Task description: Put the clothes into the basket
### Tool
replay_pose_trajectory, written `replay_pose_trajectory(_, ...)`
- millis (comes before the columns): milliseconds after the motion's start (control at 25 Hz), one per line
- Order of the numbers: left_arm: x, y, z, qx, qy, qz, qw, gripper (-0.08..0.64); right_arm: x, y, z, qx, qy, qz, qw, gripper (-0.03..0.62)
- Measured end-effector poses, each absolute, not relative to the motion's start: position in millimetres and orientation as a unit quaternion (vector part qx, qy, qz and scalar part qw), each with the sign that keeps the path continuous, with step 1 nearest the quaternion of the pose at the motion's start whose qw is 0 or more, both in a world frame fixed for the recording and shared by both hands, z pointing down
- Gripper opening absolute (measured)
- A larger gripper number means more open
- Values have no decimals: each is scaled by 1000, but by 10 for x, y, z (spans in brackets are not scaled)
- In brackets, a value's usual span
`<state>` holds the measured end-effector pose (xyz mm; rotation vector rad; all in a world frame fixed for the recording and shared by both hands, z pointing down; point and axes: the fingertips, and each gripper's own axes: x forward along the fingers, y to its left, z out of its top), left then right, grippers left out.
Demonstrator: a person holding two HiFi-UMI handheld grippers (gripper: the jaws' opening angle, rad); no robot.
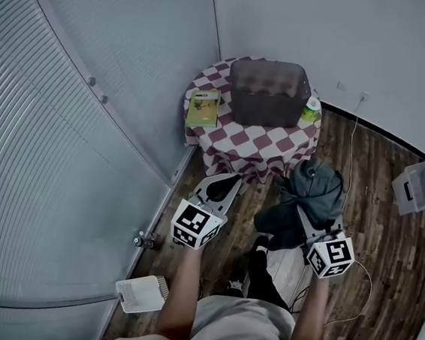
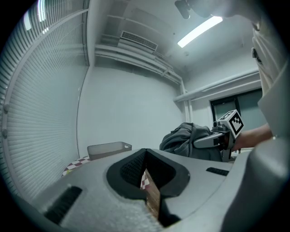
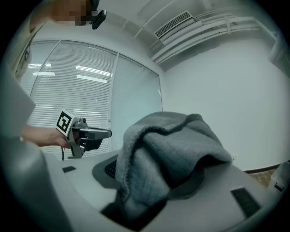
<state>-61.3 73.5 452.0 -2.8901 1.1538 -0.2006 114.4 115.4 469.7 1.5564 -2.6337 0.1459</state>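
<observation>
Right gripper (image 1: pixel 309 221) pinches a bunched dark-grey knitted garment (image 1: pixel 315 187), carried level (probably so its hanging folds clear the rim) just short of the red-and-white checked round table's (image 1: pixel 238 139) front edge. Grey plastic basket (image 1: pixel 269 93) sits mid-table. Left gripper (image 1: pixel 224 186) seems pressed together, holding nothing.

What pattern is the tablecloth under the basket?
Dark red and white checks; the tablecloth shows best in the head view.

Both forearms (image 1: pixel 179 290) reach forward, side by side. The left gripper (image 1: pixel 230 182) points ahead, roughly level, jaws together with nothing between them. The right gripper (image 1: pixel 307 219) points likewise, jaws clamped on a grey garment (image 1: pixel 315 185).
</observation>
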Motion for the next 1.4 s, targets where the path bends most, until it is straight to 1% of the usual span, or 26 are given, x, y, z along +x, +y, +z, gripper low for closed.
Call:
replay_pose_trajectory(200, -561, 349, 4403, -925, 369, -82, 30, 15, 1157, 713, 4598, 499, -865, 39, 31, 225)
replay_pose_trajectory(520, -414, -204, 4365, -923, 369, -100, 26, 14, 1234, 142, 4479, 483, -874, 38, 26, 225)
replay_pose_trajectory(720, -301, -527, 4436, -920, 380, -97, 8, 14, 1193, -111, 4504, 459, -888, 29, 28, 225)
replay_pose_trajectory(880, -180, -725, 4378, -922, 376, -93, 18, 14, 1206, -426, 4429, 449, -893, 25, 19, 225)
replay_pose_trajectory(1080, -192, -1008, 4446, -912, 397, -104, 13, 14, 1126, -676, 4430, 404, -914, 13, 21, 226)
replay_pose_trajectory(1240, -184, -1130, 4461, -908, 405, -105, 13, 14, 1112, -923, 4464, 399, -916, 11, 37, 225)
replay_pose_trajectory(1400, -297, -1253, 4457, -901, 421, -104, 6, 14, 1043, -1152, 4350, 390, -920, 0, 33, 225)
